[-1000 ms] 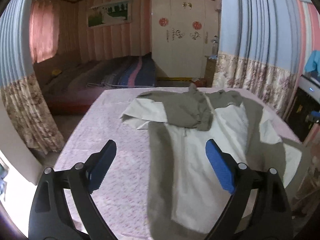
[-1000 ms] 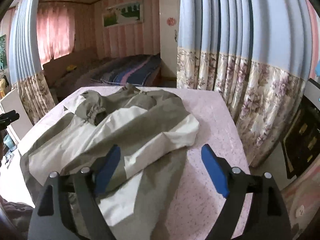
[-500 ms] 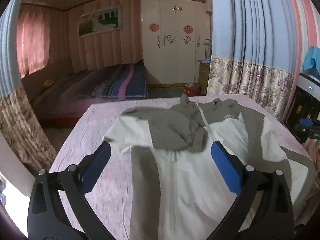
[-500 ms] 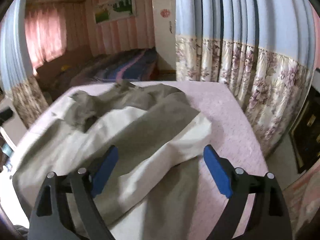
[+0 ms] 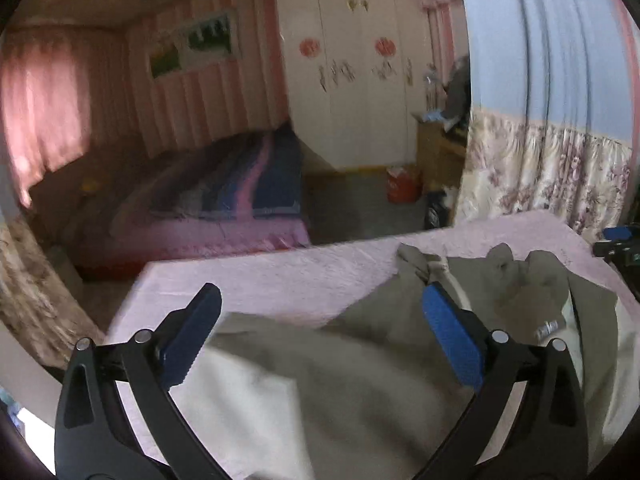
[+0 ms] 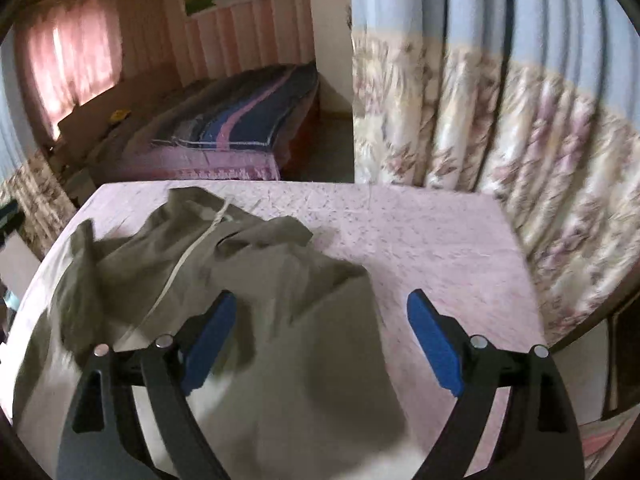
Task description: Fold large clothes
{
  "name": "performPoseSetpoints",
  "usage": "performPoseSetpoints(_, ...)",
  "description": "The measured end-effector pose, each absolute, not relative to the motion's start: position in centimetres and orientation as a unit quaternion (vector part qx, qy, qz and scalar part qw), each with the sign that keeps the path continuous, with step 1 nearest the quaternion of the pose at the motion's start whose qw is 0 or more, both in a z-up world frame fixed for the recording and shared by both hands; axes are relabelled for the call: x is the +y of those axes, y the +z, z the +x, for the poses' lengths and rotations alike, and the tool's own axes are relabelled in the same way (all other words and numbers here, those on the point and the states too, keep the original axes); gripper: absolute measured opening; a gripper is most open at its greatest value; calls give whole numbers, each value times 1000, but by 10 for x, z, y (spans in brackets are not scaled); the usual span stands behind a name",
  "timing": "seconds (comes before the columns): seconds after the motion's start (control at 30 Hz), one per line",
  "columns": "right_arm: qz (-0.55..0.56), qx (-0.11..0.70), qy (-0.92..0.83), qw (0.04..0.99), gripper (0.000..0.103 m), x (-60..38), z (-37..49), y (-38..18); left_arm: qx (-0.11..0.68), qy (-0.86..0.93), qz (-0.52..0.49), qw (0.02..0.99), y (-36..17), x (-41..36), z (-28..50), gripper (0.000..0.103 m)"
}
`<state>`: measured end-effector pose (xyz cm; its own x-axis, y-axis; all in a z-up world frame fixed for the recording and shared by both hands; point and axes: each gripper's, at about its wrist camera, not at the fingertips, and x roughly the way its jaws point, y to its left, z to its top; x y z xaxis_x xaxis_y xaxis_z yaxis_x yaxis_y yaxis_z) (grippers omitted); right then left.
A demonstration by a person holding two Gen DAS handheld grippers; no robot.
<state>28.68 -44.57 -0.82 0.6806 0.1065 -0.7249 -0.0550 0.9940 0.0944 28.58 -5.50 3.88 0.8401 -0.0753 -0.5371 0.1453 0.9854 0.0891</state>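
Both views have swept forward over the table (image 6: 420,232), toward the collar end of the jacket (image 6: 248,264). It lies spread on the pink cloth, olive and cream, rumpled, sleeves partly folded in; most folding remains. Left tongs (image 5: 320,336) and right tongs (image 6: 320,336) gape wide, empty.

No readable text in either view. Small white mark on chest of olive-and-cream jacket (image 5: 550,326): blurred, letters cannot be made out. Wardrobe doors (image 5: 352,80) carry red round decorations and dark ornamental flourishes, no legible characters. Framed wall picture (image 5: 196,42) shows green-and-white scene, no caption legible. Motion blur across both views.
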Motion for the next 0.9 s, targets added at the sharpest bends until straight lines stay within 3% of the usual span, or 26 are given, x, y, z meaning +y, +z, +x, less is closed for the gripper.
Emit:
performPoseSetpoints(0.33, 63, 507, 50, 858, 84, -411, 371, -86, 452, -67, 132, 880, -82, -133, 416, 99)
performPoseSetpoints(0.4, 51, 521, 61, 850, 52, -404, 379, -98, 481, -87, 121, 864, -106, -136, 427, 90)
performPoseSetpoints(0.43, 49, 522, 64, 849, 30, -404, 379, -101, 486, -98, 106, 862, -110, -133, 428, 82)
performPoseSetpoints(0.47, 41, 514, 70, 854, 16, -398, 378, -99, 481, -108, 85, 866, -109, -130, 430, 62)
performPoseSetpoints(0.5, 28, 508, 71, 858, 14, -394, 376, -98, 479, -126, 71, 866, -107, -131, 431, 52)
performPoseSetpoints(0.53, 11, 502, 68, 862, 10, -389, 376, -96, 473, -124, 79, 869, -104, -133, 432, 26)
performPoseSetpoints(0.57, -2, 491, 67, 869, 7, -385, 376, -91, 456, -106, 102, 878, -98, -135, 432, 9)
performPoseSetpoints(0.73, -47, 420, 55, 905, 5, -370, 392, -56, 401, -25, 123, 907, -77, -117, 449, 0)
performPoseSetpoints(0.9, -98, 337, 32, 936, 5, -350, 410, -17, 334, 29, 128, 934, -36, -103, 460, 0)
